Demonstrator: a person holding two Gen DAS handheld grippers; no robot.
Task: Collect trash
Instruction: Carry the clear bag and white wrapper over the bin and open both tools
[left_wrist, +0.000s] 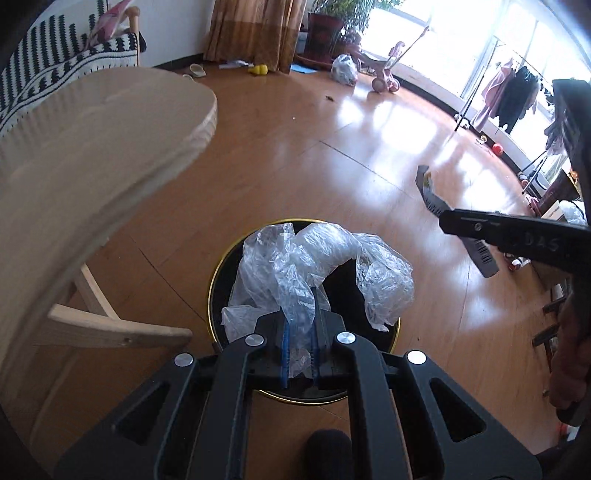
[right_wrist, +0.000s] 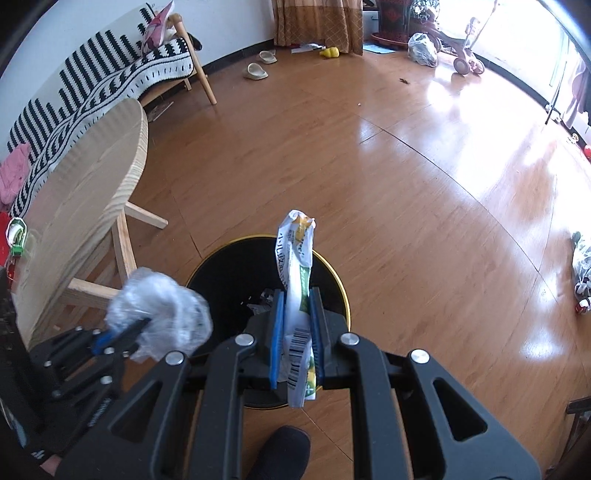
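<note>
Both tools (left_wrist: 300, 321) (right_wrist: 297, 314) grip trash over the bin rim (right_wrist: 341, 291).

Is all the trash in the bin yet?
Not yet. Some scraps already lie inside the black bin. The left gripper holds crumpled clear plastic over it, and the right gripper holds a white wrapper. Both are yet to be dropped.

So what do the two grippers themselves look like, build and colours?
Both look alike: the left gripper and right gripper have matte black angular linkage frames with triangular cut-outs, round silver pivot pins, and jaws faced with blue ribbed pads. Faint handwritten letters mark the right gripper's side in the left wrist view.
</note>
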